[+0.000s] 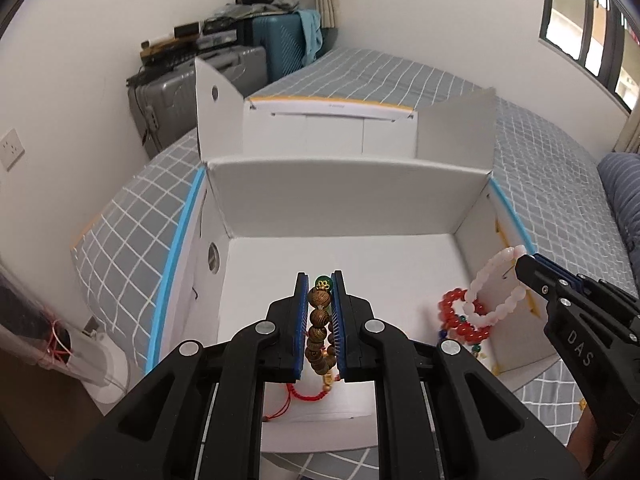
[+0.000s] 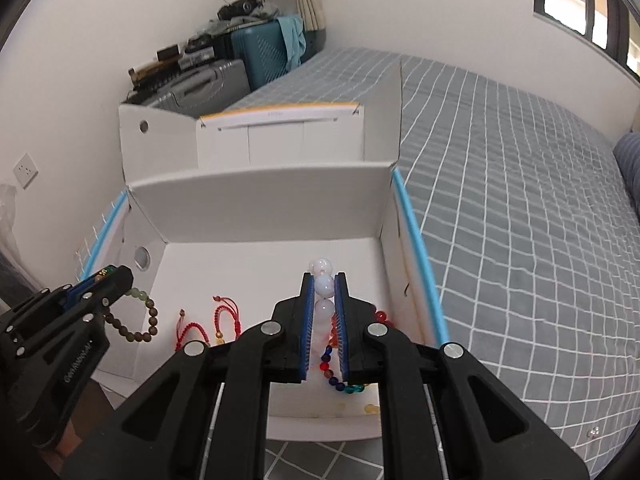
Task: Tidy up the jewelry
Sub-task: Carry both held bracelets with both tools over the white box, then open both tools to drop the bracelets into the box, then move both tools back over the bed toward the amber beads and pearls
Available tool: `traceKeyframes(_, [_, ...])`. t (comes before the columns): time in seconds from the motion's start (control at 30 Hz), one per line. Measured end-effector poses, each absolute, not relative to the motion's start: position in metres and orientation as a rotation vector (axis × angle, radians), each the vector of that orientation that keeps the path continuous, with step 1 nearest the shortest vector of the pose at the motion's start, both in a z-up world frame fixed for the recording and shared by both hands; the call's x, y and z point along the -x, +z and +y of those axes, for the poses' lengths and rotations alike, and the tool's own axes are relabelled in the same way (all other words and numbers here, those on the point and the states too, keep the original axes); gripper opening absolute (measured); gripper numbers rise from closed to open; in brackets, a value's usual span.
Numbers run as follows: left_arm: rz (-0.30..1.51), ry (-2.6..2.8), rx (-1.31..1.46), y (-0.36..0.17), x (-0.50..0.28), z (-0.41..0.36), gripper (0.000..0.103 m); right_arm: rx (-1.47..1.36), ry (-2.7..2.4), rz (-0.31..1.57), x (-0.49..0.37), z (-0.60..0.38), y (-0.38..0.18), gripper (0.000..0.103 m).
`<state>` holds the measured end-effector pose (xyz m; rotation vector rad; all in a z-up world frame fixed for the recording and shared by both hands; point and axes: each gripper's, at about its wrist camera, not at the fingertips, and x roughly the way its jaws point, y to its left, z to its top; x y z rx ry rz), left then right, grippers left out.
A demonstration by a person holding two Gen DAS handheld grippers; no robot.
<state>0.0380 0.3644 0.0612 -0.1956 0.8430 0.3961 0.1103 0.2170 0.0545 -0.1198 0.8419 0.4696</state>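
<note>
My left gripper (image 1: 320, 280) is shut on a brown wooden bead bracelet (image 1: 319, 320) with a green bead, held above the floor of a white box with blue edges (image 1: 360, 184). My right gripper (image 2: 324, 280) is shut on a pale pink bead bracelet (image 2: 325, 300), also over the box (image 2: 260, 200). In the left wrist view the right gripper (image 1: 524, 260) holds the pink bracelet (image 1: 492, 292) near the box's right wall. A red bead bracelet (image 1: 456, 316) and a red cord bracelet (image 1: 308, 396) lie on the box floor. In the right wrist view the left gripper (image 2: 116, 276) holds the wooden bracelet (image 2: 140, 324).
A second white box with yellow edge (image 1: 328, 120) stands behind the first on a bed with a grey checked sheet (image 2: 500, 200). Suitcases (image 1: 240, 68) with clutter stand against the far wall. Red cord bracelets (image 2: 208, 324) and coloured beads (image 2: 340, 380) lie in the box.
</note>
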Motion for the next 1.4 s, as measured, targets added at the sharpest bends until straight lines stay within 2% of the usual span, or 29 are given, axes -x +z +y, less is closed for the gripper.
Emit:
traceKeyframes(0.53, [0.916, 0.392, 0.207, 0.019, -0.046, 0.370, 0.011, 0.161, 0.466, 0.939, -0.117, 0.229, 0.001, 0.010])
traceKeyframes(0.63, [0.924, 0.396, 0.205, 0.017, -0.047, 0.371, 0.012, 0.168, 0.467, 0.935, -0.115, 0.230, 0.001, 0.013])
traceKeyframes(0.67, [0.924, 0.397, 0.204, 0.018, -0.046, 0.370, 0.014, 0.159, 0.478, 0.933, -0.114, 0.231, 0.003, 0.023])
traceKeyframes(0.77, [0.909, 0.401, 0.206, 0.024, -0.042, 0.369, 0.027, 0.150, 0.474, 0.903, -0.110, 0.225, 0.011, 0.048])
traceKeyframes(0.8, [0.899, 0.402, 0.211, 0.027, -0.040, 0.368, 0.039, 0.149, 0.470, 0.889, -0.109, 0.222, 0.015, 0.051])
traceKeyframes(0.87, [0.879, 0.405, 0.213, 0.035, -0.035, 0.367, 0.044, 0.144, 0.468, 0.867, -0.107, 0.217, 0.023, 0.066])
traceKeyframes(0.9, [0.871, 0.406, 0.210, 0.039, -0.033, 0.365, 0.047, 0.142, 0.461, 0.853, -0.105, 0.213, 0.029, 0.070])
traceKeyframes(0.97, [0.848, 0.398, 0.207, 0.049, -0.029, 0.358, 0.058, 0.136, 0.443, 0.818, -0.103, 0.203, 0.040, 0.082])
traceKeyframes(1.03, [0.827, 0.394, 0.202, 0.057, -0.025, 0.352, 0.073, 0.124, 0.423, 0.785, -0.100, 0.191, 0.051, 0.089])
traceKeyframes(1.13, [0.795, 0.386, 0.187, 0.072, -0.022, 0.337, 0.081, 0.122, 0.382, 0.733, -0.096, 0.169, 0.067, 0.095])
traceKeyframes(1.23, [0.766, 0.368, 0.166, 0.085, -0.020, 0.317, 0.090, 0.109, 0.339, 0.697, -0.093, 0.138, 0.083, 0.095])
traceKeyframes(1.4, [0.715, 0.324, 0.136, 0.103, -0.019, 0.270, 0.097, 0.088, 0.275, 0.664, -0.087, 0.082, 0.097, 0.095])
